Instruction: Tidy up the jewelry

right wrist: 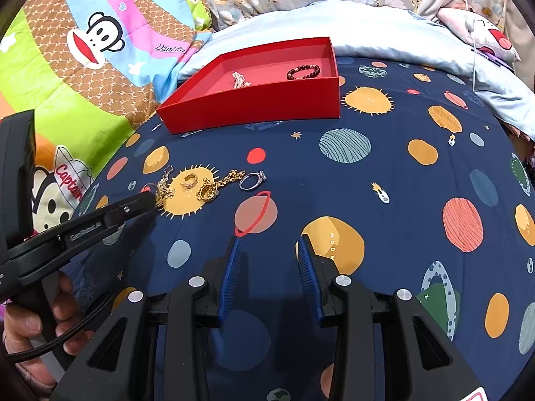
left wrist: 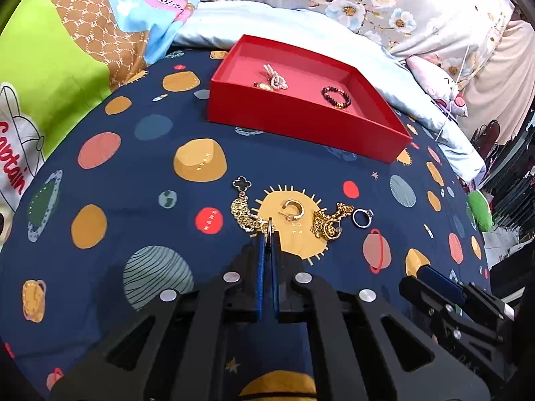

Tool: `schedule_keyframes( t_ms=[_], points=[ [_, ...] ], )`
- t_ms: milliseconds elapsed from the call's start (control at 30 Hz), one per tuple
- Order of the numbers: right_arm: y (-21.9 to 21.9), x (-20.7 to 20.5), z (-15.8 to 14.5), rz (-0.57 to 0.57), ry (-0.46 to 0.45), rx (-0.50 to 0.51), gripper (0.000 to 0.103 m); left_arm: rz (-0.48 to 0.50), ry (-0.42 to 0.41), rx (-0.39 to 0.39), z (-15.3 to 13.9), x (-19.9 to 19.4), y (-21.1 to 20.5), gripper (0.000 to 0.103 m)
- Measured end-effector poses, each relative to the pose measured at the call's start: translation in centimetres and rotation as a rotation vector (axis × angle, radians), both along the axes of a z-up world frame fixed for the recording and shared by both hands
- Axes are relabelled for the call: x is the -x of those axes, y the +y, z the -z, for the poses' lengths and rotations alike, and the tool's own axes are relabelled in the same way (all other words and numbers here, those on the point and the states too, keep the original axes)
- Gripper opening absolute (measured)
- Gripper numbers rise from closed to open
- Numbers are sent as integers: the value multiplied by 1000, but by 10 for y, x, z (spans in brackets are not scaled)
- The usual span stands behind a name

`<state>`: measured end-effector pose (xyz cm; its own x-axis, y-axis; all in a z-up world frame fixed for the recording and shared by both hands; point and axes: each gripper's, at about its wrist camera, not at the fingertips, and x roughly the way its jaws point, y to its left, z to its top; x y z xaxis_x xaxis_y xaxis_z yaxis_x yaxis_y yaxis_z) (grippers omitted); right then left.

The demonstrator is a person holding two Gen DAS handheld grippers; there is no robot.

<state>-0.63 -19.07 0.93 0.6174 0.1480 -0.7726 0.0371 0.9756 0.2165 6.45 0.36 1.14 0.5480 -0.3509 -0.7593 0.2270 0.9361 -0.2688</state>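
My left gripper has its fingers clamped on a thin metal ring beside the gold chain on the planet-print bedspread, right gripper fingers apart and empty, so next I'd lift it into the red cardboard box.

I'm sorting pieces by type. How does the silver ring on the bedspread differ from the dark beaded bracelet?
The silver ring is a plain metal band with a small stone setting; the dark beaded bracelet is a loop of dark round beads. The ring lies on the navy bedspread, outside the red box; the bracelet already lies inside it. The ring looks smaller. Both lie flat, and no gripper touches either.
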Motion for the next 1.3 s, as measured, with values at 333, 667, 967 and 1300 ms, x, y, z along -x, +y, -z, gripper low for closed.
schedule_keyframes(
  t_ms=[333,667,967,1300],
  points=[
    [28,-17,-4,-91,-13,-1,33,-46,-2,-27,0,8,24,2],
    [37,-63,-6,-94,-26,5,17,-61,25,-12,11,9,36,3],
    [38,-87,10,-96,8,47,14,-52,19,-5,12,9,37,3],
    [37,-86,10,-102,-11,69,0,-54,12,-3,13,9,36,3]
  ],
)
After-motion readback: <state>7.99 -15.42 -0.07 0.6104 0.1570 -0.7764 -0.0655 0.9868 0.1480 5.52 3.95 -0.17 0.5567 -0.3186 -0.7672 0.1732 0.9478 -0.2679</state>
